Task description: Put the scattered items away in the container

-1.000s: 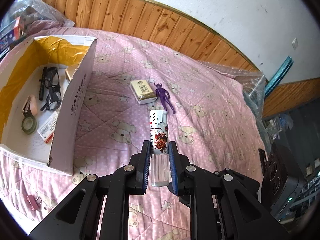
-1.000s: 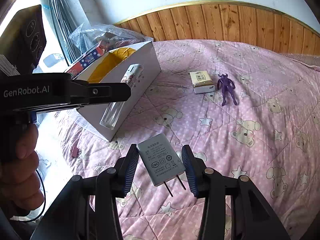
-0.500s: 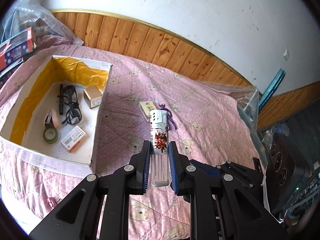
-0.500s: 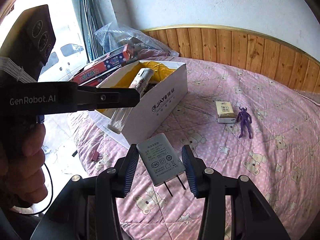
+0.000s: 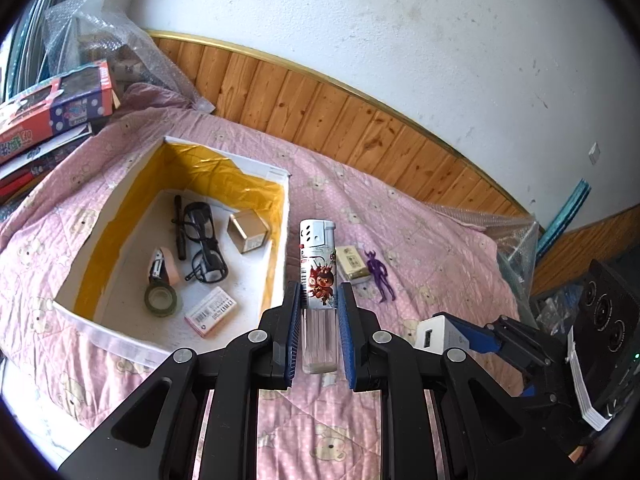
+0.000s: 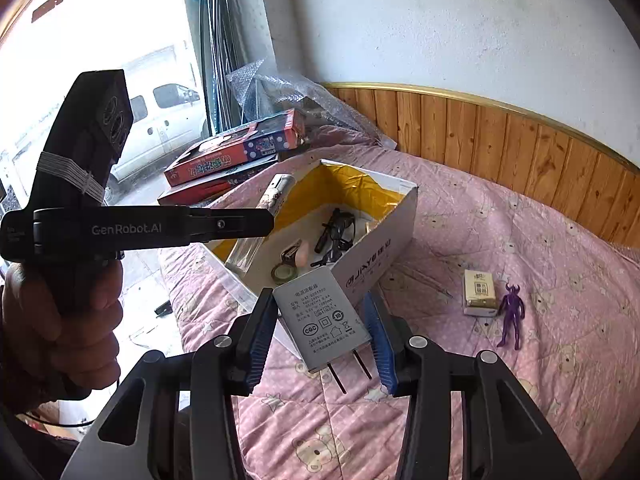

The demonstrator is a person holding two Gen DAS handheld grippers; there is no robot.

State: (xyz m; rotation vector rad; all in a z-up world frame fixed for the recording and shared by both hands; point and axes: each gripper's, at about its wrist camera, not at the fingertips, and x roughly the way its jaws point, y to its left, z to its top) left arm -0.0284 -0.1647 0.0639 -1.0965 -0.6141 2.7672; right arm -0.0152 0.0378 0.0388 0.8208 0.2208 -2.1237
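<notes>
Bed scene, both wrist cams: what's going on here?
A person is tidying loose items into the white box on the pink bedspread. The left claw is shut on a lighter, held up near the box's right wall. The right claw is shut on a grey power adapter, prongs pointing back toward the camera. Glasses, a tape roll and small boxes are already inside. A cream packet and purple figurine lie out on the bedspread.
</notes>
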